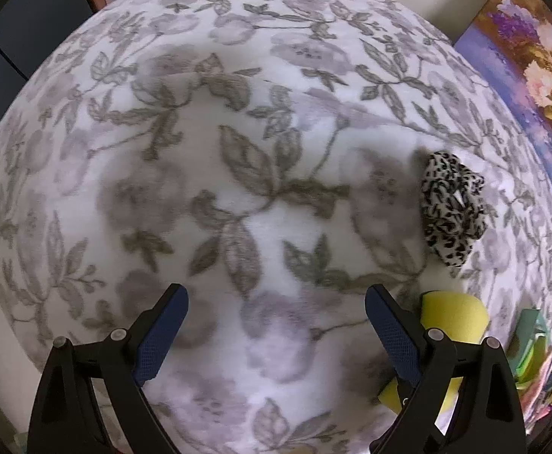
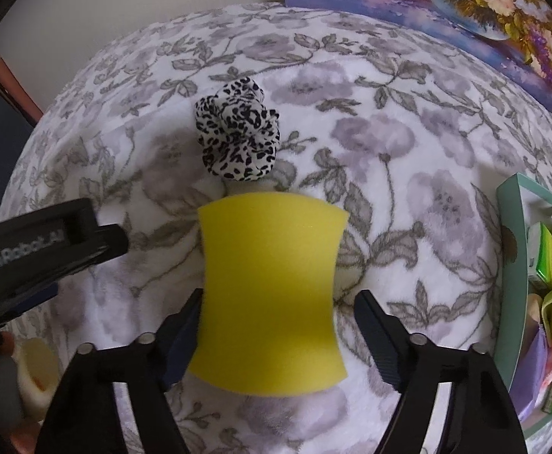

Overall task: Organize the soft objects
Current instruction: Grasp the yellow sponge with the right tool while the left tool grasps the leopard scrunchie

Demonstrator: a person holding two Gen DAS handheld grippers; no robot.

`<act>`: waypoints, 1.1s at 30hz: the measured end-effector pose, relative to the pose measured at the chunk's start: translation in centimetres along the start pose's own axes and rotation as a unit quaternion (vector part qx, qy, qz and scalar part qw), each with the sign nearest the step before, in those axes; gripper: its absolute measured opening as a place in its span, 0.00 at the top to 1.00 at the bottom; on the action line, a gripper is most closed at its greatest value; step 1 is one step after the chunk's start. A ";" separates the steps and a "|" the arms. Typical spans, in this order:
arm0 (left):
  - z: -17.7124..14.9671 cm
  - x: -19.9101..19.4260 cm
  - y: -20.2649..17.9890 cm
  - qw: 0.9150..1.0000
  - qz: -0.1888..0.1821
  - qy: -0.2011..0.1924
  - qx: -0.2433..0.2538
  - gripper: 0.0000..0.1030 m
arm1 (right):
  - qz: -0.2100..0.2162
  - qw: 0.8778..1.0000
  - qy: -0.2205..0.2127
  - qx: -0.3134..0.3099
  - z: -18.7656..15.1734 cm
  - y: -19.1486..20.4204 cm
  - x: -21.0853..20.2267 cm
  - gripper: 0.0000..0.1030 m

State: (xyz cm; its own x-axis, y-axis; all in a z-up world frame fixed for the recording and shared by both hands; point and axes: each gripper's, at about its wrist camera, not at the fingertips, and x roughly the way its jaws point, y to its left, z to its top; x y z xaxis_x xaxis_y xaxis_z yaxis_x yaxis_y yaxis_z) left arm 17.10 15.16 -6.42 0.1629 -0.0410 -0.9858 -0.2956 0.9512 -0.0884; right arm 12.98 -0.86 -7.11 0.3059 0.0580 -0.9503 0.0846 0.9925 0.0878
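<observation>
A yellow sponge (image 2: pixel 270 291) lies on the floral blanket (image 2: pixel 408 151), between the open fingers of my right gripper (image 2: pixel 276 314); the left finger touches its edge, the right finger stands apart. A black-and-white leopard-print scrunchie (image 2: pixel 238 132) lies just beyond the sponge. In the left wrist view the scrunchie (image 1: pixel 452 208) is at the right and the sponge (image 1: pixel 454 317) shows behind my right finger. My left gripper (image 1: pixel 276 314) is open and empty over bare blanket (image 1: pixel 238 113). Its body shows in the right wrist view (image 2: pixel 37 249).
A teal box (image 2: pixel 510 265) with green, pink and purple soft items stands at the blanket's right edge. A flower painting (image 2: pixel 446 11) leans against the wall at the back right. A dark cabinet (image 1: pixel 18 26) is at the far left.
</observation>
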 end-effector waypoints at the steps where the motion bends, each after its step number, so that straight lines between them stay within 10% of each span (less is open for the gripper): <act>1: 0.0 0.0 -0.2 1.000 -0.002 0.000 0.000 0.08 | 0.003 1.000 -0.002 0.000 0.0 -0.2 -0.3 0.36; 33: 1.7 0.2 -9.7 0.988 -0.110 -0.075 0.072 0.14 | -0.028 0.996 -0.065 0.051 3.6 -7.7 -3.8 0.38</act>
State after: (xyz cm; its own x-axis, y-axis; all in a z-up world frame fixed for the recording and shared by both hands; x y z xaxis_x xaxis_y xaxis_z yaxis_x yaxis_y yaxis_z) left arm 21.62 6.47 -5.52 0.3488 -0.2164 -0.9119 -0.1019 0.9585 -0.2664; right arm 14.54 -9.13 -3.13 0.4174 -0.0189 -0.9085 0.1990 0.9774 0.0711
